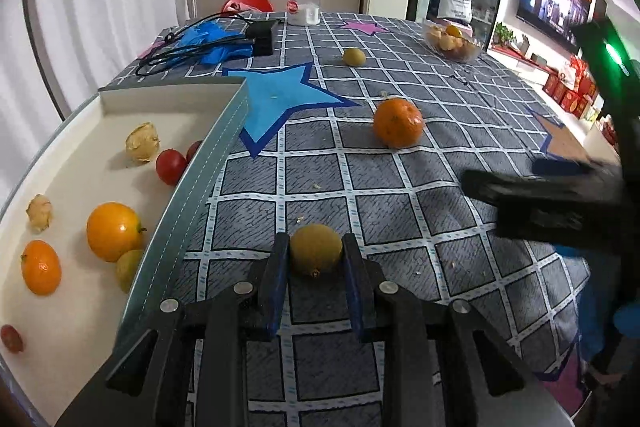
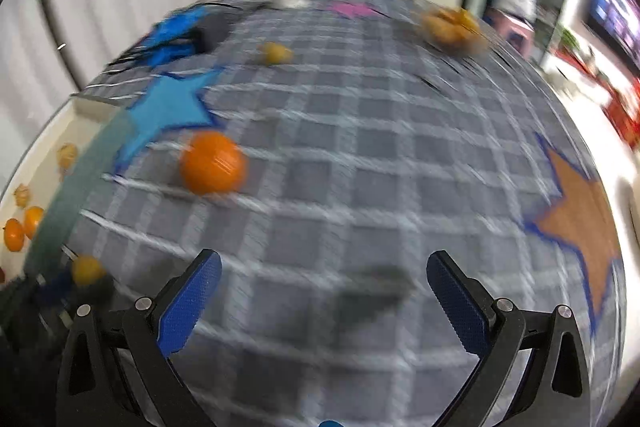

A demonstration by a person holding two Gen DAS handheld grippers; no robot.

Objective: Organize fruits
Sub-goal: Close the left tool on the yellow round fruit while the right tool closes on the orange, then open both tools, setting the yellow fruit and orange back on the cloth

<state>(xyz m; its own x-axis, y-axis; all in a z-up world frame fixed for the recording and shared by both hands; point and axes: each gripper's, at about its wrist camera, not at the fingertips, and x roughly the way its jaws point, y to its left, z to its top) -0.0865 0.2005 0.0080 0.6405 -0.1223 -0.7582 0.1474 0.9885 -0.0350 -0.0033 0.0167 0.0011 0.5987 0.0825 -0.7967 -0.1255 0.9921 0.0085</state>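
The left gripper (image 1: 314, 259) has its fingers clamped on a yellow-green fruit (image 1: 316, 249), just right of the tray (image 1: 192, 187); the right gripper (image 2: 324, 291) has its fingers apart, empty.

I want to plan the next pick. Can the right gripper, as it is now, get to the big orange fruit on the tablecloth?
Probably yes. The right gripper is open and holds nothing, and the big orange fruit lies alone on the tablecloth, ahead and to its left, with only bare cloth between them. The view is blurred, so this is a guess.
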